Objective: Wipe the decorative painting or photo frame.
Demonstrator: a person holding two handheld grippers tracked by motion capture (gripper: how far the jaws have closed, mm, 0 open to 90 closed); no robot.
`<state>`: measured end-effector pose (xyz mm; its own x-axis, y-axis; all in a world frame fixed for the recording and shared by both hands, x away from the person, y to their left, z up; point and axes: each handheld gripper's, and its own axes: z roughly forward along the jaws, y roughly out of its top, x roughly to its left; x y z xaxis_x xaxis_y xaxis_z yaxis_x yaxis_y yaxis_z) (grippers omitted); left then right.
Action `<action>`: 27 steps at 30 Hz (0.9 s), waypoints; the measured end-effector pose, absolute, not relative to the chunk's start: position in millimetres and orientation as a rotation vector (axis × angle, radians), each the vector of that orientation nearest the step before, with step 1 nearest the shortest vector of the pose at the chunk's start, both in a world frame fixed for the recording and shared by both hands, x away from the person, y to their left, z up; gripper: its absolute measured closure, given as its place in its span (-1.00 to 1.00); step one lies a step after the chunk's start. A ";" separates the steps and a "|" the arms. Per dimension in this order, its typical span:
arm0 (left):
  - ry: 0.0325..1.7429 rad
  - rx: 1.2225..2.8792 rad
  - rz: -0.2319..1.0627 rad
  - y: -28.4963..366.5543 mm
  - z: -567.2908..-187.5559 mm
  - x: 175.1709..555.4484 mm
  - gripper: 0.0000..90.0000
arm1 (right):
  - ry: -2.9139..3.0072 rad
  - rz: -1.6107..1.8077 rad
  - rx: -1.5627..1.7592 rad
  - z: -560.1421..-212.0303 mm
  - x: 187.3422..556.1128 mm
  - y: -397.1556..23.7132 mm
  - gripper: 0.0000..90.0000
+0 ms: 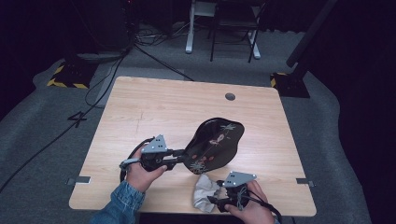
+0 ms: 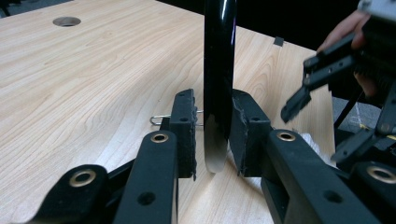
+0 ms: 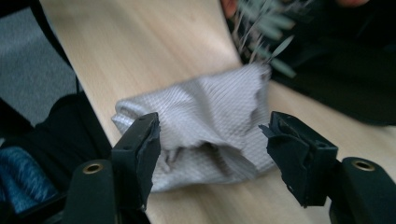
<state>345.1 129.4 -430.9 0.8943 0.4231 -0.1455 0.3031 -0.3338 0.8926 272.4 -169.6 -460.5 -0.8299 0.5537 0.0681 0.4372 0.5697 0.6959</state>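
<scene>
Grey cloth [image 3: 205, 121] — blurred, perhaps crumpled — between right tool's [image 3: 212, 140] parted jaws

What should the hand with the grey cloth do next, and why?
Probably close the right gripper on the grey cloth. Its jaws stand open with the crumpled cloth between them, unpinched, on the table. The left gripper holds the black painted tray up on edge, apparently ready for wiping.
</scene>
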 end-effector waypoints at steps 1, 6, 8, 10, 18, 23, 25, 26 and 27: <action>0.538 1.937 0.141 130.7 -430.7 344.6 0.59 | 2.622 1.123 0.837 -456.8 273.5 -171.9 -0.23; 0.565 1.899 0.144 134.5 -430.5 342.9 0.36 | 2.523 1.174 0.848 -441.7 281.0 -184.3 -0.24; 0.582 1.888 0.153 135.7 -430.1 340.3 0.24 | 2.442 1.214 0.873 -431.2 289.1 -195.4 -0.24; 0.597 1.884 0.158 136.5 -429.4 338.1 0.17 | 2.390 1.238 0.873 -425.1 295.7 -203.0 -0.22; 0.685 1.898 0.169 139.6 -429.7 327.7 0.03 | 2.239 1.302 0.948 -414.7 324.3 -227.5 -0.25; 0.719 1.921 0.188 135.8 -432.1 322.6 0.01 | 2.199 1.319 0.968 -415.0 336.7 -231.4 -0.30; 0.742 1.925 0.184 133.2 -434.7 321.1 0.01 | 2.186 1.337 0.967 -414.5 343.9 -232.1 -0.32; 0.747 1.927 0.185 132.0 -436.3 321.1 0.01 | 2.183 1.343 0.973 -414.0 347.7 -232.4 -0.33; 0.753 1.929 0.183 130.7 -437.8 321.1 0.01 | 2.178 1.353 0.974 -413.9 350.9 -232.7 -0.34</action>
<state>321.1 130.7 -437.8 0.7934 0.5765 -0.1954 0.4231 -0.2914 0.8579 350.9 -232.7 -413.9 -0.6794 0.7332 0.0280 0.3502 0.2905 0.8905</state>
